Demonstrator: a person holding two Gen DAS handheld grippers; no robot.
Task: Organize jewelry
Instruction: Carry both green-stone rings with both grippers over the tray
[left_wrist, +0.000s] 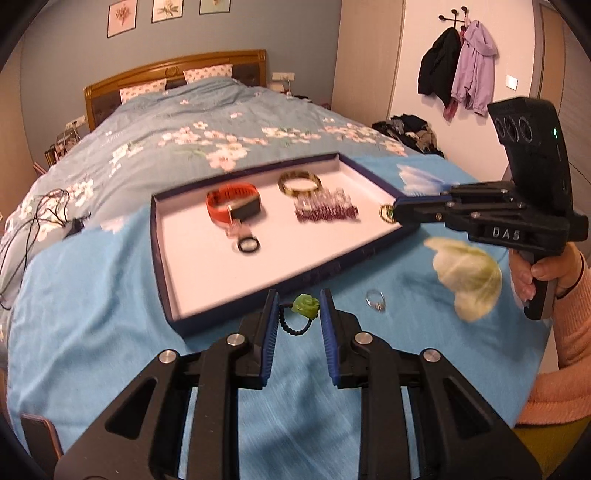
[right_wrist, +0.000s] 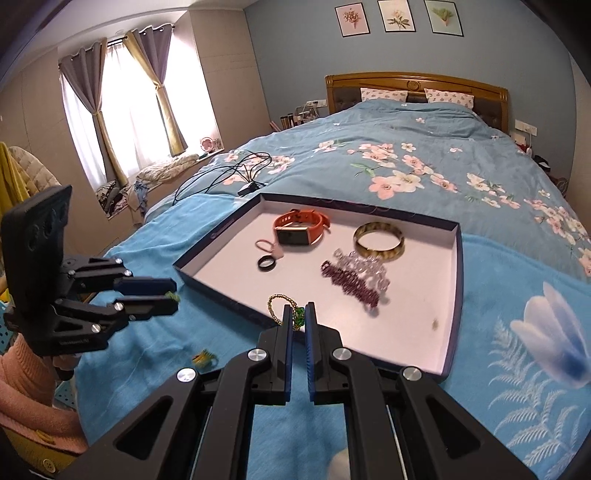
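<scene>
My left gripper (left_wrist: 298, 306) is shut on a green rose ring (left_wrist: 306, 305) with a black cord band, held just above the blue blanket in front of the tray. The right wrist view shows the same gripper (right_wrist: 173, 295) with green at its tips. My right gripper (right_wrist: 298, 319) is shut on a gold bead bracelet (right_wrist: 275, 306) with green beads, over the tray's near edge; the left wrist view has it (left_wrist: 394, 214) at the tray's right side. The white-lined tray (left_wrist: 207, 273) (right_wrist: 417, 321) holds an orange watch (left_wrist: 232, 206), an amber bangle (left_wrist: 299, 182), purple beads (left_wrist: 327, 212) and a black ring (left_wrist: 248, 245).
A small silver ring (left_wrist: 375, 301) lies on the blanket right of my left gripper. A pale yellow fluffy thing (left_wrist: 467, 277) shows blurred below the right gripper. A hand (left_wrist: 539, 273) in a pink sleeve grips the right handle. Black cables (right_wrist: 229, 170) lie on the floral quilt.
</scene>
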